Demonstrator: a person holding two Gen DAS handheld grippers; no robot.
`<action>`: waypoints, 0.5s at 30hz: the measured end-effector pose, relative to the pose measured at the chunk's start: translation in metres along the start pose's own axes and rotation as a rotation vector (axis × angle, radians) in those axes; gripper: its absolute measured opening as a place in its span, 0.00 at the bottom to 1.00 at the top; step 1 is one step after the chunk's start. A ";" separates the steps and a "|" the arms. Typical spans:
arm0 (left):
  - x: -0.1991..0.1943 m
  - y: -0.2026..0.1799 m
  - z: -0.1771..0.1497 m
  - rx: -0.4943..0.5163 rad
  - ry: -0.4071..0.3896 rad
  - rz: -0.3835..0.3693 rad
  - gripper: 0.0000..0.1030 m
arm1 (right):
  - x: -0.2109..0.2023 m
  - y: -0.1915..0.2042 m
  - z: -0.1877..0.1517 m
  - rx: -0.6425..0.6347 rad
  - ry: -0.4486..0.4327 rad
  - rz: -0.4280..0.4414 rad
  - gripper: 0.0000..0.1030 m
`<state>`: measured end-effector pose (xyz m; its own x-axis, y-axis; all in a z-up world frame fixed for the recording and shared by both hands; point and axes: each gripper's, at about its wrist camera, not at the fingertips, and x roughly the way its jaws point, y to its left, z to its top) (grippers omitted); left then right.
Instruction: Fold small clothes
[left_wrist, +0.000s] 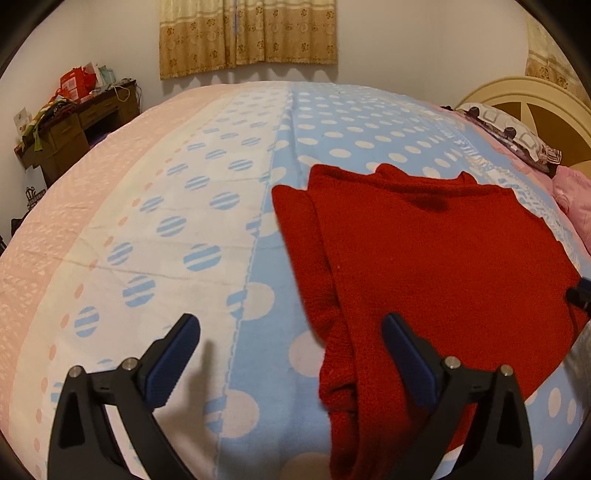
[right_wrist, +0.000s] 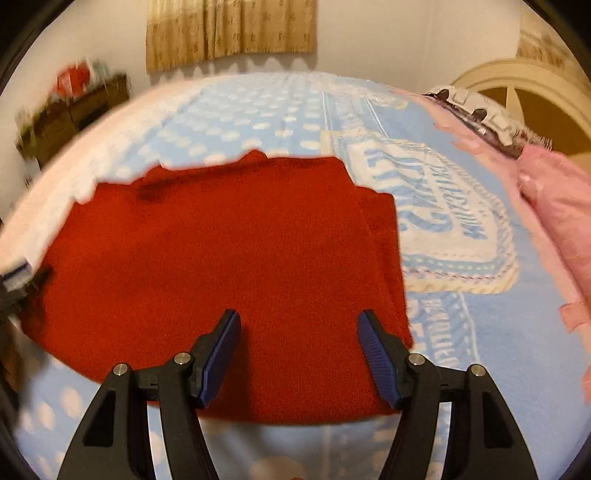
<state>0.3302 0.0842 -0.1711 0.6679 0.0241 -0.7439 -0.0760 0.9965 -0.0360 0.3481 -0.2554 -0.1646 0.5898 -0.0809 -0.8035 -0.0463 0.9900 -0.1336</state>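
We see a red knitted garment (left_wrist: 424, 258) lying flat on a blanket (left_wrist: 229, 206) patterned in blue and white dots, spread over a bed. Our left claw (left_wrist: 291, 328) hangs over the blanket with its jaws spread wide and nothing between them; the garment's folded left edge lies just under and beyond its right finger (left_wrist: 402, 354), while its left finger (left_wrist: 173, 362) is over bare blanket. Our right claw (right_wrist: 299, 325) hovers above the near edge of the same garment (right_wrist: 221, 258), jaws apart, with red cloth showing in the gap between them but not pinched. Ahead of that claw, to its right, the blanket carries a large blue-and-white emblem (right_wrist: 436, 221). Farther right lie pink bedding (right_wrist: 554, 206) and a patterned pillow (left_wrist: 517, 136) by the cream headboard (left_wrist: 535, 96). Beyond both claws hangs a yellow curtain (left_wrist: 247, 33), and a cluttered wooden desk (left_wrist: 74, 129) stands far to the left.
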 end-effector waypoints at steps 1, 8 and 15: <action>0.000 0.000 0.000 0.001 -0.001 -0.001 0.99 | 0.007 -0.001 -0.004 0.000 0.033 0.002 0.65; 0.001 0.003 -0.001 -0.021 0.006 -0.019 1.00 | -0.014 -0.005 -0.012 0.043 -0.015 0.048 0.65; -0.003 0.011 -0.003 -0.056 0.005 -0.047 1.00 | -0.005 0.004 -0.022 0.026 0.041 0.017 0.66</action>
<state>0.3246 0.0951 -0.1713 0.6680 -0.0231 -0.7438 -0.0859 0.9904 -0.1079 0.3270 -0.2534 -0.1744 0.5551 -0.0682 -0.8290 -0.0349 0.9938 -0.1051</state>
